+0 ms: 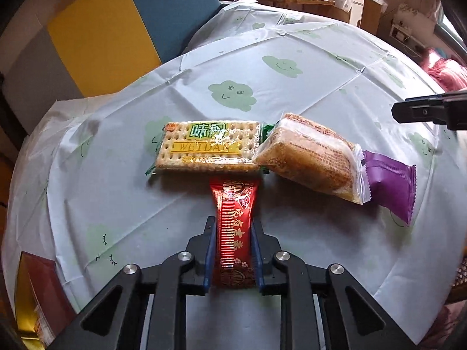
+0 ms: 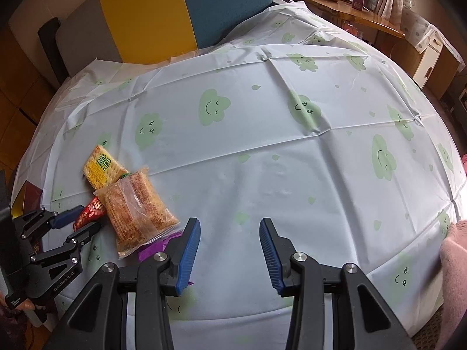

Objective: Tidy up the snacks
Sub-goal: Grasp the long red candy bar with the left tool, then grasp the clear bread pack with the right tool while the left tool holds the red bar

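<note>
My left gripper (image 1: 233,224) is shut on a red snack packet (image 1: 233,221), whose far end lies against a cracker pack (image 1: 204,148) with green and yellow print. A clear bag of brown crispy cakes (image 1: 306,157) leans on the cracker pack's right end and overlaps a purple packet (image 1: 391,183). In the right wrist view the same pile sits at the left: the cracker pack (image 2: 100,170), the brown bag (image 2: 137,207), the red packet (image 2: 90,211) between the left gripper's fingers (image 2: 70,215), and the purple packet (image 2: 151,248). My right gripper (image 2: 230,227) is open and empty over bare tablecloth.
The table carries a white cloth with green cloud faces (image 2: 292,160). A red and yellow box (image 1: 38,291) stands at the table's near left edge. A yellow and blue chair back (image 1: 116,20) stands behind the table. A wooden shelf with boxes (image 2: 350,8) is at the far right.
</note>
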Demonstrator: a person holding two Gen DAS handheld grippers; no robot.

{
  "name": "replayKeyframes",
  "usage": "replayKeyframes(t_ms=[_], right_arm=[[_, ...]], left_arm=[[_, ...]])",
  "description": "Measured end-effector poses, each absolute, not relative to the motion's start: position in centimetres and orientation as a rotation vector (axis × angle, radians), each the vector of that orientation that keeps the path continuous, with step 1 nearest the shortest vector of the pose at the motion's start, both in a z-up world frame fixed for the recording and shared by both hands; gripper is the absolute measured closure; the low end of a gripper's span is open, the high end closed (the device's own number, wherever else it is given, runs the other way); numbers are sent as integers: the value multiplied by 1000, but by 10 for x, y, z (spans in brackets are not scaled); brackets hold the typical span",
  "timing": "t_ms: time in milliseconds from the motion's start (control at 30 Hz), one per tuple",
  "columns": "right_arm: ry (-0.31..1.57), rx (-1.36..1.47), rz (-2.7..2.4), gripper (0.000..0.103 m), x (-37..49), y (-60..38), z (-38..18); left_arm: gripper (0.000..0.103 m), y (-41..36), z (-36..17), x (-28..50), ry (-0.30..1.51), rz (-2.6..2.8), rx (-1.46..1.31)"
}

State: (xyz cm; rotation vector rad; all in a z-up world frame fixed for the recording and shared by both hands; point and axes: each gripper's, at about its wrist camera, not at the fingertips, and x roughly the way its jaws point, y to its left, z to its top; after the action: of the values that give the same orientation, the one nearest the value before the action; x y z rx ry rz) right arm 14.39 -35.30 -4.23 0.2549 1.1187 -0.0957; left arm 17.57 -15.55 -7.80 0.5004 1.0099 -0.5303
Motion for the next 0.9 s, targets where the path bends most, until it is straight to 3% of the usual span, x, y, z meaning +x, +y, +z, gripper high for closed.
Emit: replayKeyframes(t_ms=[467, 900], right_arm=[[1117, 238, -93, 60, 143, -350, -42], [1118, 217, -75, 60, 142, -345, -42]], left_arm=[[82, -121, -73, 140, 1058, -327, 292], [82, -94, -75, 83, 969, -273, 239]])
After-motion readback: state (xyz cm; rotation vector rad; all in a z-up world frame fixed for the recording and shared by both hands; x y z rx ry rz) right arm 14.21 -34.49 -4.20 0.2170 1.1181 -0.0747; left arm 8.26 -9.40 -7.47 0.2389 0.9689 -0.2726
